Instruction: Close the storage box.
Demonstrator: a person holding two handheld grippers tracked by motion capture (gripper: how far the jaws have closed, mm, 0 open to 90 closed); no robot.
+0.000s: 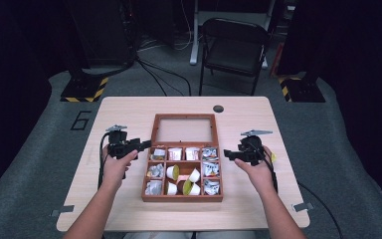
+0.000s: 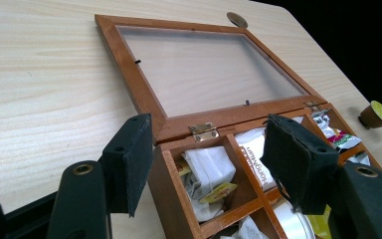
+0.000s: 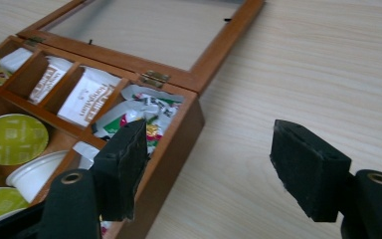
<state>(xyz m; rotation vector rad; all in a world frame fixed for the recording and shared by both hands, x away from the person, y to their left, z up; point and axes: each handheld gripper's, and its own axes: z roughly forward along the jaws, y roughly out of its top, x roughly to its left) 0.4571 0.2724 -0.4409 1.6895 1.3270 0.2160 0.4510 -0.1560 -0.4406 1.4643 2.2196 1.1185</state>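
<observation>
A brown wooden box (image 1: 182,197) with several compartments sits mid-table, its glass-paned lid (image 1: 183,117) lying open and flat behind it. Inside are tea bags (image 1: 175,153), foil packets (image 1: 210,169) and white capsules (image 1: 173,172) with yellow-green tops. My left gripper (image 1: 142,146) is open at the box's back left corner; in the left gripper view its jaws straddle that corner (image 2: 165,149) without touching it. My right gripper (image 1: 227,154) is open at the box's right side; one pad (image 3: 122,169) hangs over the packets (image 3: 144,112), the other over bare table.
One loose capsule (image 1: 273,157) lies on the table just right of my right hand, also seen as capsule (image 2: 377,114). A round cable hole (image 1: 218,108) sits near the table's far edge. A folding chair (image 1: 234,45) stands behind the table.
</observation>
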